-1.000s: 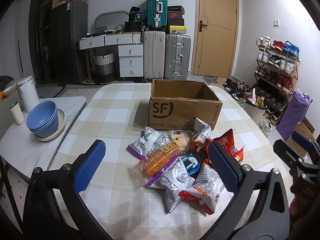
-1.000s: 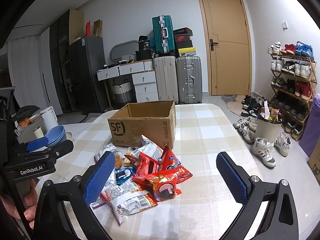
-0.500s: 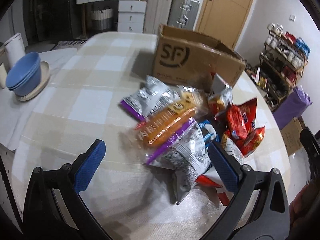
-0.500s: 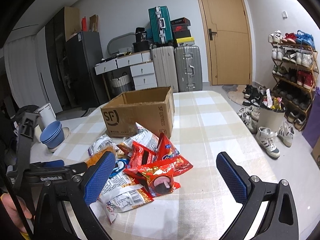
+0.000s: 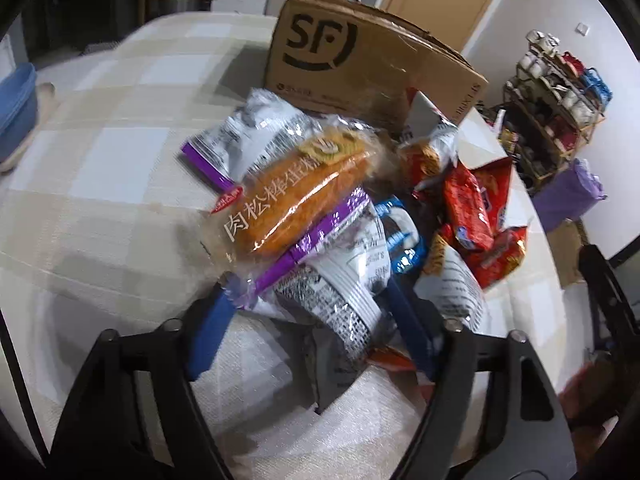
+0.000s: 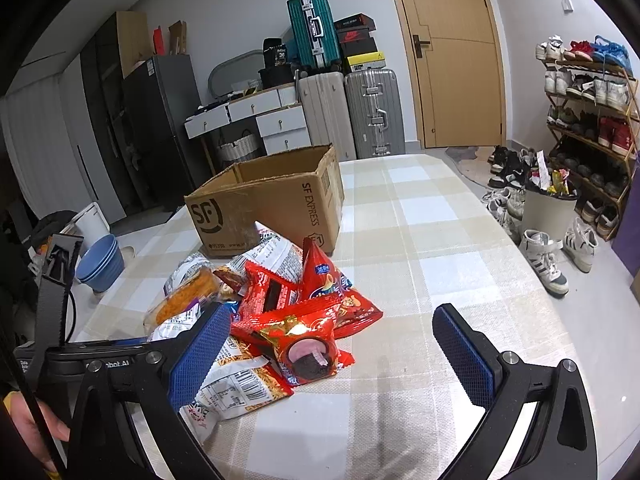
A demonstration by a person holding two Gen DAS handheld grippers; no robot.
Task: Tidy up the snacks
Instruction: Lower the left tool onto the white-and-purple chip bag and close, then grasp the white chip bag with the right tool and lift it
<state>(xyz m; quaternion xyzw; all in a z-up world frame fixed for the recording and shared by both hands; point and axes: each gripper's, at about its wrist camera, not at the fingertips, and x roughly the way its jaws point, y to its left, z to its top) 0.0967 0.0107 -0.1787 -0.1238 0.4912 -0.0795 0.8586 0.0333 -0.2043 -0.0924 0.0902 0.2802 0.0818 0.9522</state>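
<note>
On a round table draped in a beige-and-white checked cloth (image 6: 420,216), the left gripper (image 5: 316,312) sits low at the near edge of a heap of snack packets, its blue-padded fingers (image 5: 210,328) partly closed around a crinkled silver-and-black foil bag with a purple seal strip (image 5: 340,280); whether the pads actually pinch the bag cannot be told. The risk, by the look of it, is a slippery grip: the foil may slide free, or the clear-wrapped orange meat-floss bread roll (image 5: 296,196) resting on top may be dragged off and tumble toward the table edge. The right gripper (image 6: 332,348) hangs wide open and holds nothing, just above the cloth beside glossy red foil packets (image 6: 320,312) that lie crumpled and overlapping, and a white-and-orange printed noodle bag (image 6: 240,384) at the near side. A small blue-and-white packet (image 5: 400,236) is half buried in the middle. Just behind the pile stands the open brown cardboard carton printed SF (image 6: 268,204), its inside hidden from view, the likely home for the lot.
</note>
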